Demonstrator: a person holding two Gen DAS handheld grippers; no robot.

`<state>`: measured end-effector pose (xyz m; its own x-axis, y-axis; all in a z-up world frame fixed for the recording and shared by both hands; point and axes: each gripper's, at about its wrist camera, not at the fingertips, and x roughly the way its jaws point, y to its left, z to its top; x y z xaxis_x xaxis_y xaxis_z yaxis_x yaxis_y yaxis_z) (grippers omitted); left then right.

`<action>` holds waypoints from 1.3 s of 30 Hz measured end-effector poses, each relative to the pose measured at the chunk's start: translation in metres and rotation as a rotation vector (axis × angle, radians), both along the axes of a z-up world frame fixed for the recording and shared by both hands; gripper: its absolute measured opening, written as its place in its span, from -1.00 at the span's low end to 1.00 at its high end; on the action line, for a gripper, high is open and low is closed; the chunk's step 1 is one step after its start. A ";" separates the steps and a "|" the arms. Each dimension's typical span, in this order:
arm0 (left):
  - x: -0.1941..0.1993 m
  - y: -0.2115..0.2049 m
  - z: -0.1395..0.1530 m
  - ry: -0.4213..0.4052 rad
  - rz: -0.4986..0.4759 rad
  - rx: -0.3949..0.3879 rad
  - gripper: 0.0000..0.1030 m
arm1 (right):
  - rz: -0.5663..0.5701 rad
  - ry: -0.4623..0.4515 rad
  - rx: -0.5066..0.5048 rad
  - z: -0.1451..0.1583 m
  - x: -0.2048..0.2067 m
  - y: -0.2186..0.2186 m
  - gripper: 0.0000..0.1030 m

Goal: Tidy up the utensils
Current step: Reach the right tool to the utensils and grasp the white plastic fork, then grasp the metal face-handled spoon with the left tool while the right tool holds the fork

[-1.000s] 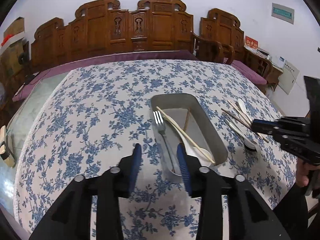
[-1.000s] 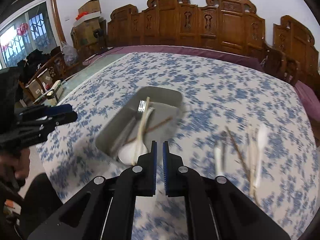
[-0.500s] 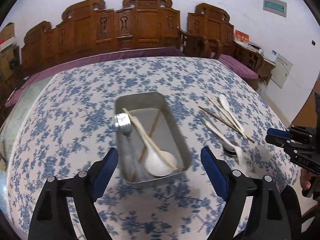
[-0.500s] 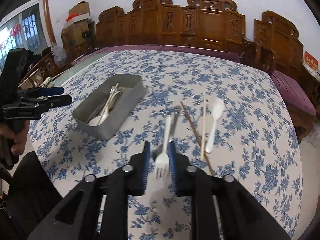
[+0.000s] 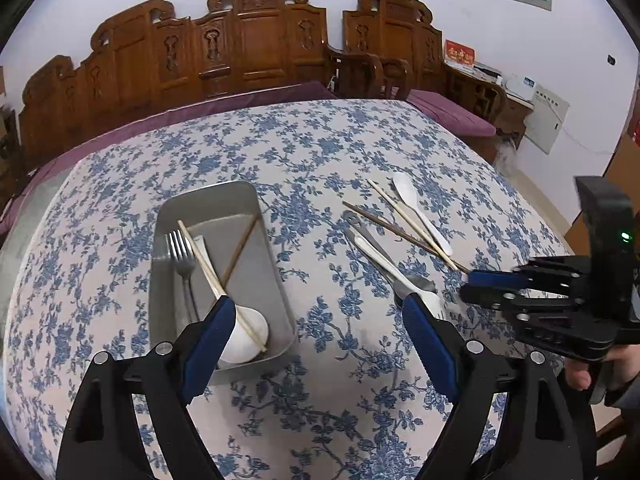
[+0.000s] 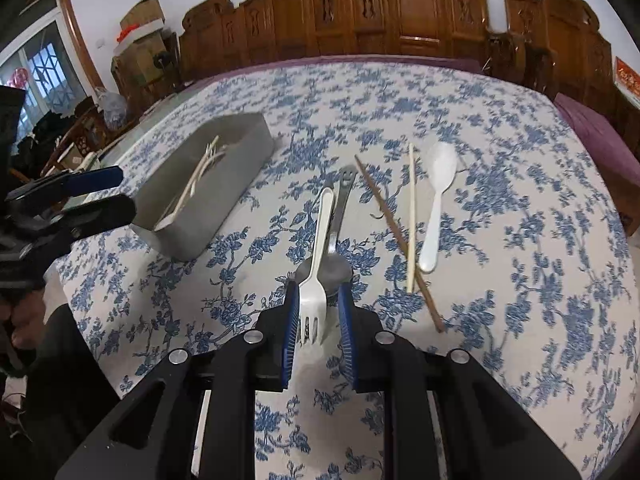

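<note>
A grey metal tray (image 5: 240, 204) (image 6: 224, 184) on the flowered tablecloth holds a metal fork (image 5: 182, 256), a white spoon (image 5: 244, 332) and chopsticks. To its right lie a white plastic fork (image 6: 316, 268), a metal spoon (image 6: 336, 264), a brown chopstick (image 6: 390, 220), a pale chopstick (image 6: 411, 216) and a white spoon (image 6: 436, 200). My right gripper (image 6: 318, 316) is partly open, its jaws on either side of the white fork's tines, not clamped. My left gripper (image 5: 316, 320) is wide open and empty, above the tray's near end.
Carved wooden benches (image 5: 256, 40) with purple cushions stand behind the table. Boxes and clutter (image 6: 136, 40) stand at the far left of the right wrist view. The table's right edge (image 5: 560, 240) is near the right gripper.
My left gripper opened wide and drew back from the tray. My right gripper swung from the tray to the loose utensils, opened, and now straddles the white fork's tines.
</note>
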<state>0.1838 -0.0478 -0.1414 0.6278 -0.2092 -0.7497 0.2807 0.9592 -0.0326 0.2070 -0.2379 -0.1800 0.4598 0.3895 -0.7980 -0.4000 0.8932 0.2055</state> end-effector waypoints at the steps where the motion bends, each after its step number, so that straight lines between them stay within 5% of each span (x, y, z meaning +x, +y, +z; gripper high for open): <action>1: -0.001 -0.001 -0.001 0.003 -0.002 0.000 0.59 | 0.000 0.007 0.000 -0.002 0.004 0.003 -0.57; 20: -0.009 0.000 -0.006 0.011 -0.001 -0.024 0.59 | 0.014 0.158 -0.154 -0.037 0.053 0.041 -0.66; 23: -0.009 0.000 -0.006 0.010 0.000 -0.024 0.59 | 0.013 0.155 -0.175 -0.038 0.055 0.041 -0.84; 39: 0.003 -0.039 -0.015 0.035 -0.050 0.007 0.59 | -0.024 0.049 -0.073 0.001 0.011 -0.012 -0.86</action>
<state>0.1867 -0.0866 -0.1568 0.5905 -0.2343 -0.7723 0.3267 0.9444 -0.0368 0.2177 -0.2502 -0.1793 0.4279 0.3188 -0.8457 -0.3691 0.9158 0.1585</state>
